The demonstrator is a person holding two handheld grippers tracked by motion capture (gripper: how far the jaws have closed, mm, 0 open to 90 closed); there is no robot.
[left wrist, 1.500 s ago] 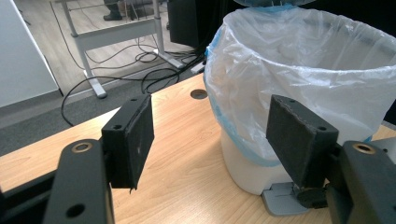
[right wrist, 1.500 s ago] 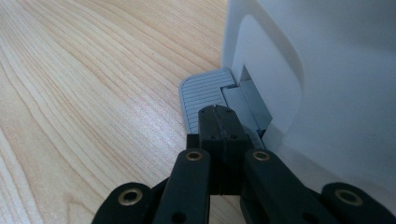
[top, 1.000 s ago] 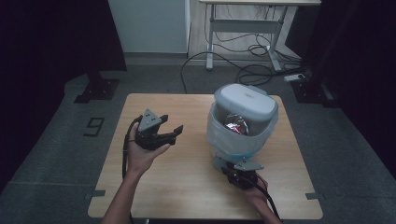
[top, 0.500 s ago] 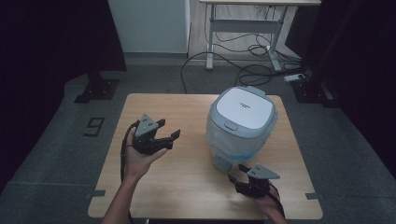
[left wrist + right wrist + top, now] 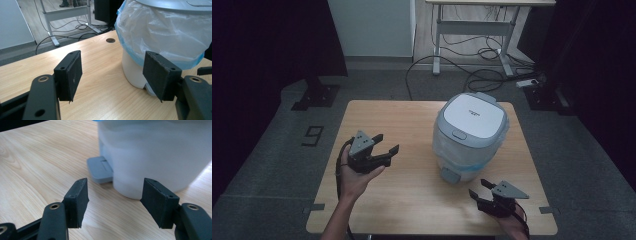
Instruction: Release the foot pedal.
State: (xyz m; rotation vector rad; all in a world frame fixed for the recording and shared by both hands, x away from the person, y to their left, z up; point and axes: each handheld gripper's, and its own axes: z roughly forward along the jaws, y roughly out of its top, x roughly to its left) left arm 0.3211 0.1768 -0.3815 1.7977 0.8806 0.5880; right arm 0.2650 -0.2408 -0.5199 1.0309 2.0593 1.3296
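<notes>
My right gripper point(image 5: 483, 194) hovers at the near edge of the light wooden table point(image 5: 412, 200), jaws wide after just opening, nothing between them. Just beyond stands the white pedal bin with a grey lid and a clear blue-rimmed liner bag point(image 5: 472, 135), its grey foot pedal point(image 5: 100, 169) facing me. My left gripper point(image 5: 387, 150) is spread wide and empty, well apart from the bin.

both grippers, left point(image 5: 384, 150) and right point(image 5: 478, 191), hover with fingers spread, empty.
</notes>
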